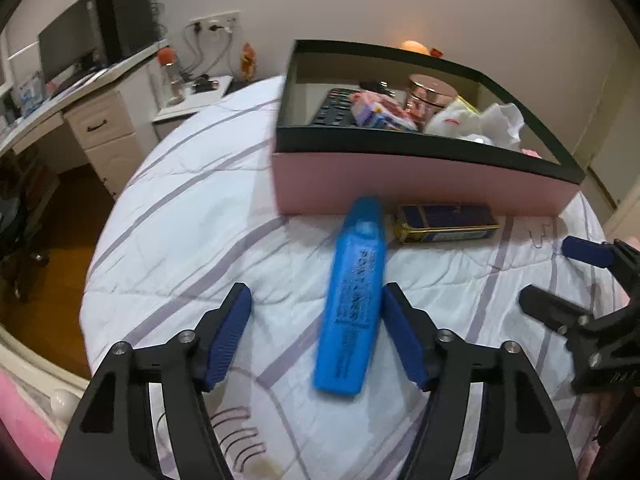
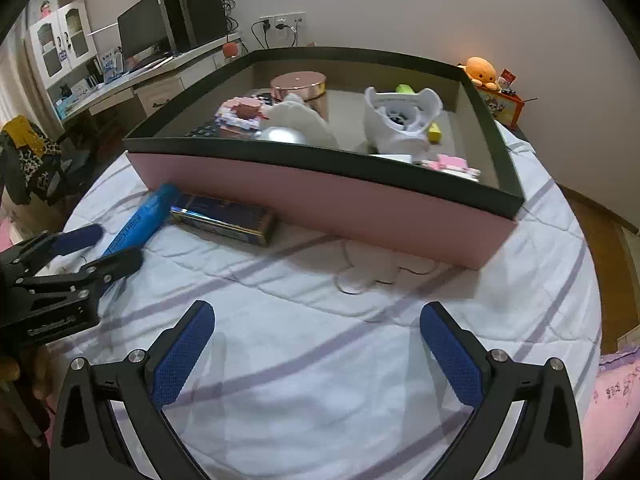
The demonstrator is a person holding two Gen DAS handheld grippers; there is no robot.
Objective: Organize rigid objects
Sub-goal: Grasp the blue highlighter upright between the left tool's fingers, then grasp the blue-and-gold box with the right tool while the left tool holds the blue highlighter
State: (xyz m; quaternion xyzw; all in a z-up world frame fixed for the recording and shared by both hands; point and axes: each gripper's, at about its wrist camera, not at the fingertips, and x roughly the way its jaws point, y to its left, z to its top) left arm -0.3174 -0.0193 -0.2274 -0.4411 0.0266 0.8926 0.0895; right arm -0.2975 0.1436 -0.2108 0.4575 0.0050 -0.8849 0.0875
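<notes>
A long blue plastic case [image 1: 352, 300] lies on the striped white bedcover, its far end against the pink box [image 1: 400, 184]. My left gripper [image 1: 316, 296] is open around the case: the right pad [image 1: 404, 336] sits at its side, while the left pad stands well apart. A dark blue and gold tin [image 1: 444, 222] lies beside the case at the foot of the box. In the right wrist view, my right gripper [image 2: 316, 312] is open over bare bedcover, with nothing between its fingers. The left gripper [image 2: 114, 246], the blue case [image 2: 140, 220] and the tin [image 2: 224, 218] show at the left there.
The black-rimmed pink box [image 2: 320, 196] holds a copper tin [image 2: 298, 86], a remote, white soft items and small toys. My right gripper [image 1: 556, 276] shows at the right of the left wrist view. A desk with a monitor [image 1: 68, 48] stands at the far left, and the floor drops away beyond the bed's edge.
</notes>
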